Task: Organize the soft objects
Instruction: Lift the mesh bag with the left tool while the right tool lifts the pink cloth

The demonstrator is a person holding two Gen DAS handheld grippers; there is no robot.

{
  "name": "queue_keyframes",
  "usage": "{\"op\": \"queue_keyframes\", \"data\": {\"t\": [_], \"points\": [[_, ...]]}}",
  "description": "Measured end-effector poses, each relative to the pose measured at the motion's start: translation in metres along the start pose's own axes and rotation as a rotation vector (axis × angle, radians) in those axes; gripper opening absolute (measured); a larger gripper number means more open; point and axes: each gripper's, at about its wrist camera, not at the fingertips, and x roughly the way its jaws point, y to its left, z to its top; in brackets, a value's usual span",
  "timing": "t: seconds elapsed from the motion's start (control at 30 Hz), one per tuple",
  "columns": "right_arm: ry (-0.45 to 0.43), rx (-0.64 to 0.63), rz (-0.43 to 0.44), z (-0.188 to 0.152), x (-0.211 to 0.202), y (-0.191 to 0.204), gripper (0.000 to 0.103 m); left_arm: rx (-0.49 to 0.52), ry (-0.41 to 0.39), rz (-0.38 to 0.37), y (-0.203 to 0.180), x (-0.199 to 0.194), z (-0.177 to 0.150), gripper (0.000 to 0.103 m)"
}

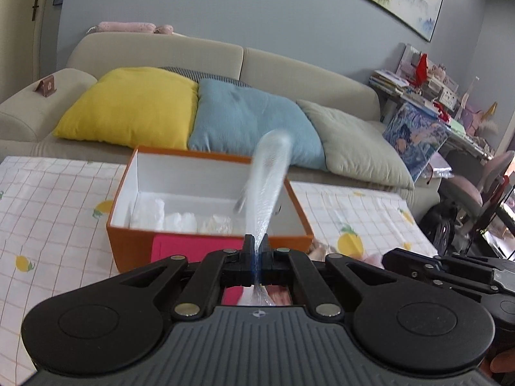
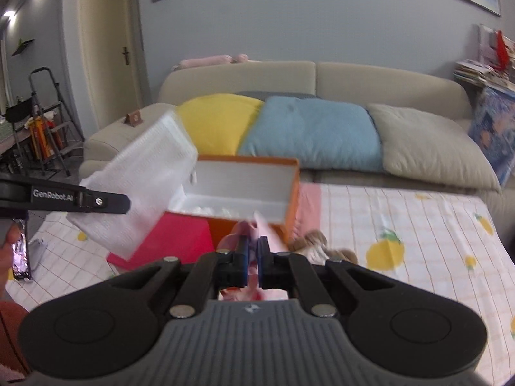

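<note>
The left hand-held gripper (image 1: pixel 256 241) is closed tight on the edge of a white, waffle-textured soft pad wrapped in clear film (image 1: pixel 267 180); in the left wrist view it is seen edge-on, rising toward 12 o'clock across the orange box (image 1: pixel 128 241), while the right wrist view shows its broad face hanging at 10 o'clock from centre, left of the box. The box is open, white inside, with several pale bundles (image 1: pixel 180 220) already lying along its near wall. It rests on a surface covered by a lemon-print cloth (image 1: pixel 58 199), with a red sheet (image 2: pixel 173 234) beneath or beside it. The right hand-held gripper (image 2: pixel 252 252) is nearly closed on a pink soft item (image 2: pixel 267 231) just short of the box's near rim; what the item is cannot be told through the blur. A brown plush object (image 2: pixel 313 243) lies at 3 o'clock from that gripper, on the cloth. Judgement: the step in hand is placing the pad into the box. To do it well, carry the pad over the open right-hand portion, lower it flat rather than on edge, and release only once it rests inside, clear of the rim and the other gripper.
</note>
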Motion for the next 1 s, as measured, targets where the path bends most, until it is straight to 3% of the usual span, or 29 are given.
{"op": "queue_keyframes", "data": {"t": [0.23,0.37,0.47,0.5,0.6,0.67,0.7,0.73,0.87,1.0], "points": [[-0.032,-0.060,0.041,0.044,0.035,0.011,0.002,-0.002,-0.013,-0.015,0.009,0.020,0.027,0.001],[0.020,-0.031,0.079,0.054,0.053,0.012,0.004,-0.011,0.003,-0.026,0.019,0.027,0.025,0.001],[0.113,0.011,0.096,0.039,0.070,0.009,0.021,-0.021,0.037,-0.019,0.027,0.035,0.017,0.001],[0.148,0.015,0.089,0.031,0.076,0.009,0.035,-0.024,0.047,-0.015,0.030,0.037,0.013,0.001],[0.272,0.063,0.079,-0.004,0.092,0.002,0.042,-0.034,0.077,-0.004,0.037,0.043,0.004,0.001],[0.355,0.129,0.071,-0.028,0.100,-0.006,0.060,-0.047,0.091,-0.001,0.041,0.046,0.000,0.001],[0.385,0.165,0.066,-0.038,0.104,-0.010,0.074,-0.050,0.096,0.002,0.043,0.047,-0.001,0.001],[0.409,0.193,0.066,-0.048,0.107,-0.014,0.080,-0.052,0.099,0.003,0.043,0.048,-0.002,0.001],[0.453,0.234,0.056,-0.067,0.121,-0.021,0.077,-0.042,0.107,0.003,0.041,0.050,-0.002,0.001],[0.434,0.223,0.045,-0.070,0.132,-0.023,0.053,-0.033,0.114,0.005,0.038,0.051,-0.003,0.001]]}}
